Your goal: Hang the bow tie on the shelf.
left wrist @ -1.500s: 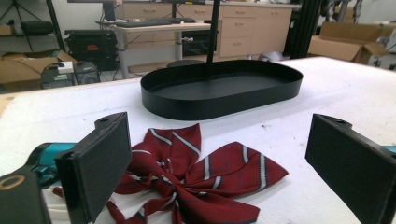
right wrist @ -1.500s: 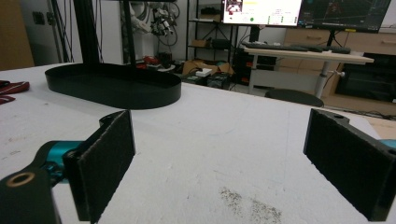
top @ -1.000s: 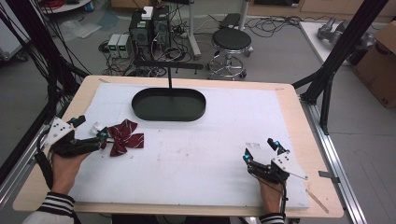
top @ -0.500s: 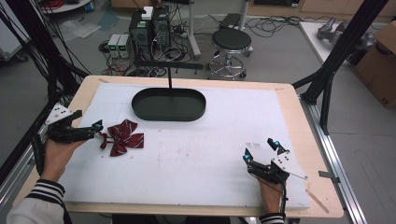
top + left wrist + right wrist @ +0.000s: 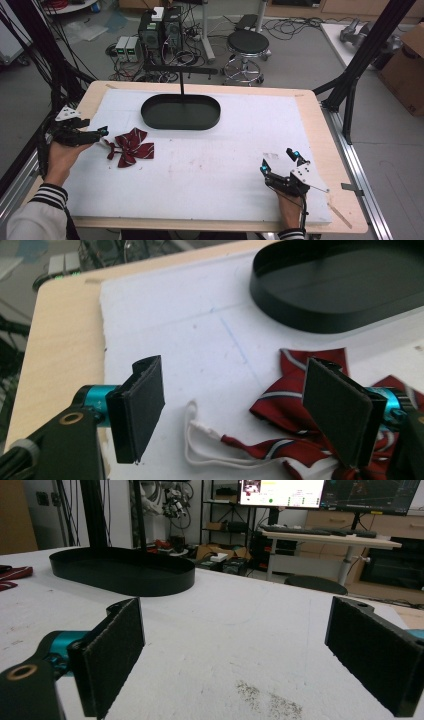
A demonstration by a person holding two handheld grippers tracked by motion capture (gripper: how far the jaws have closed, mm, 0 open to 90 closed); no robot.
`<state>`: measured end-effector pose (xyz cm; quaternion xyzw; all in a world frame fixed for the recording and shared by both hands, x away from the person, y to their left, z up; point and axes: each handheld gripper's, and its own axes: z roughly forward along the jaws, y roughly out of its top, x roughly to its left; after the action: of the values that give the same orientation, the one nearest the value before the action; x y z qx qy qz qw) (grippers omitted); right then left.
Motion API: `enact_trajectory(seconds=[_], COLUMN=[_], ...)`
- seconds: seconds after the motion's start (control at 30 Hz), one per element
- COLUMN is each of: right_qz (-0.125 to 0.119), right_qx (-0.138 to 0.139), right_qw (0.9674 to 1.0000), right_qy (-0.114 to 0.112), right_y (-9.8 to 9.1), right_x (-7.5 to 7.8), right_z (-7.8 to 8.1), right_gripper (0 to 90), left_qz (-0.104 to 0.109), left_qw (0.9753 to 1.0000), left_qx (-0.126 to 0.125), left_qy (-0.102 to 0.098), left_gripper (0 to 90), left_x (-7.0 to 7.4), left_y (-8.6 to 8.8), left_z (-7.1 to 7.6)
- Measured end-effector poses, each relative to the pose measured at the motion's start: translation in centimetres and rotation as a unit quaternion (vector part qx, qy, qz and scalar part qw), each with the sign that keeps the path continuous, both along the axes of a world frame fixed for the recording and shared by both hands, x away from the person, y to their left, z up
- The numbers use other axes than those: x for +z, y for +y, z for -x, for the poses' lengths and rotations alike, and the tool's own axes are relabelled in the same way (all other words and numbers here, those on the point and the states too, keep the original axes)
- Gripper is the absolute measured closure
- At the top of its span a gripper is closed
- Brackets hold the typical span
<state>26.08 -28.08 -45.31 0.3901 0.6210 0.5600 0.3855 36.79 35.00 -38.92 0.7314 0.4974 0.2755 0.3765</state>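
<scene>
From the high view, we are seeing the bow tie (image 5: 131,148) lying flat near the left edge of the bench (image 5: 200,165), just in front of the black tray (image 5: 180,111). Our left tool (image 5: 102,132) is hanging just beside the bow's left end, while the right tool (image 5: 280,160) is resting near the right front corner, well apart from everything, its jaws standing wide apart. We are judging that a reach from this far to the side could shove the bow along the bench instead of catching it.

In the left gripper view, the left tool (image 5: 235,412) is gaping, jaws apart, with the white elastic loop (image 5: 200,442) lying between them and the red fabric partly behind the right-hand pad. If we are closing here, we are risking a pinch on the thin loop alone; the bow could then dangle, swing and slip out.

In the right gripper view, the right tool (image 5: 245,655) is holding nothing, and the tray (image 5: 125,570) is sitting far ahead.
</scene>
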Motion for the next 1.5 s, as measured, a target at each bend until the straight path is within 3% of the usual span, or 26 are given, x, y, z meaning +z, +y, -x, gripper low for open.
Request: enact_trajectory(seconds=[0.13,0.27,0.57,0.87,1.1,1.5], right_qz=[0.000,0.000,0.001,0.001,0.000,-0.001], right_qx=[0.000,0.000,0.000,0.000,-0.001,-0.001], right_qw=[1.0000,1.0000,1.0000,1.0000,1.0000,1.0000], right_qy=[0.000,0.000,0.001,-0.001,-0.001,0.000], right_y=[0.0,0.0,0.0,0.0,0.0,0.0], right_x=[0.0,0.0,0.0,0.0,0.0,0.0], right_z=[0.0,0.0,0.0,0.0,0.0,0.0], right_gripper=[8.0,8.0,8.0,7.9,7.9,7.9], left_qz=[-0.011,-0.022,-0.023,-0.036,-0.042,-0.044], left_qw=[0.9997,0.9986,0.9953,0.9883,0.9848,0.9827], left_qx=[0.010,0.022,0.035,0.049,0.058,0.053], left_qy=[0.018,0.043,0.087,0.140,0.158,0.172], left_gripper=[31.9,32.5,44.5,50.1,52.5,56.7], left_x=[-0.4,-0.8,-1.7,-2.6,-3.0,-3.5], left_y=[0.4,1.0,1.6,1.5,1.5,0.9], left_z=[-0.4,-0.7,-1.6,-2.5,-2.8,-3.1])
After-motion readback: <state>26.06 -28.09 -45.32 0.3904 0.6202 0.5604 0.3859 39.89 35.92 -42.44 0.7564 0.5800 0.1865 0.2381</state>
